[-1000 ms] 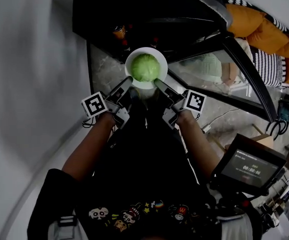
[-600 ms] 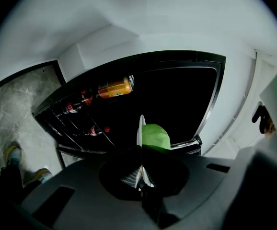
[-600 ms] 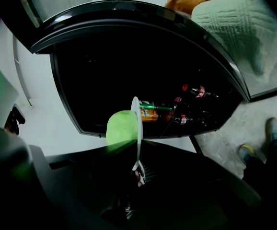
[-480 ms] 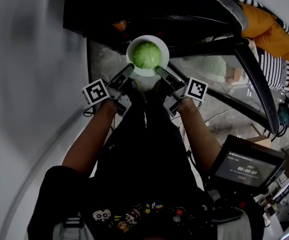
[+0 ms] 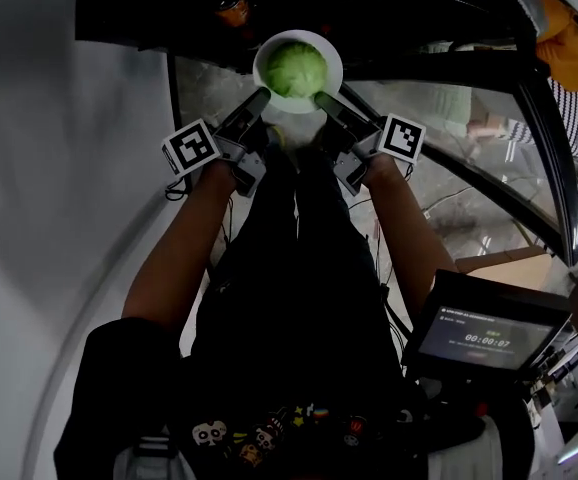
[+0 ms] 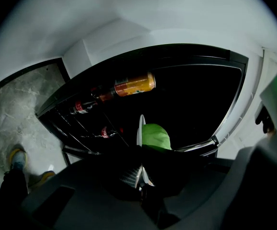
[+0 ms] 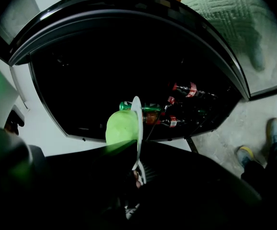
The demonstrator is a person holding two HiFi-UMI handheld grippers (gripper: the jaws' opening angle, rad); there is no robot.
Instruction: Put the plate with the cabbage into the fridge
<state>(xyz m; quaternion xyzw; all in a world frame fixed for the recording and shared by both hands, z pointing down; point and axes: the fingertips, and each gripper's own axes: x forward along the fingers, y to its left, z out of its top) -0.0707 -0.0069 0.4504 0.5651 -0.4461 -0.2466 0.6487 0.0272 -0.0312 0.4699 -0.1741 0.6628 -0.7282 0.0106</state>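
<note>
Hanging in mid-air at the mouth of the dark open fridge [image 5: 159,8] is the round white plate [image 5: 331,56], with the pale green cabbage head [image 5: 295,68] sitting in its middle. Both claws have it. The left gripper [image 5: 260,100] is clamped on the near-left rim and the right gripper [image 5: 324,98] on the near-right rim, with nothing under the plate.

Over to the left gripper view: the plate [image 6: 139,128] shows edge-on, its rim pinched tight between the jaws of the left gripper [image 6: 141,174], and the cabbage [image 6: 158,137] bulges to the right of it. The right gripper view gives the mirror picture: the rim of the plate [image 7: 137,123] is nipped in the right gripper [image 7: 136,169], with the cabbage [image 7: 119,127] on the left.

Beyond the plate the fridge is black inside [image 6: 196,104]. An amber drink container [image 6: 134,85], can or bottle, hard to say, lies on its side up on the rack, with red-labelled dark bottles [image 6: 81,107] below it. From the other side there are more red-labelled bottles [image 7: 189,89] and a green bottle [image 7: 152,108].

Off to the right, the black-framed glass door [image 5: 544,118] stands swung open. Grey mottled floor [image 6: 14,109] lies beneath, and the person's shoes [image 7: 275,128] stand on it.
</note>
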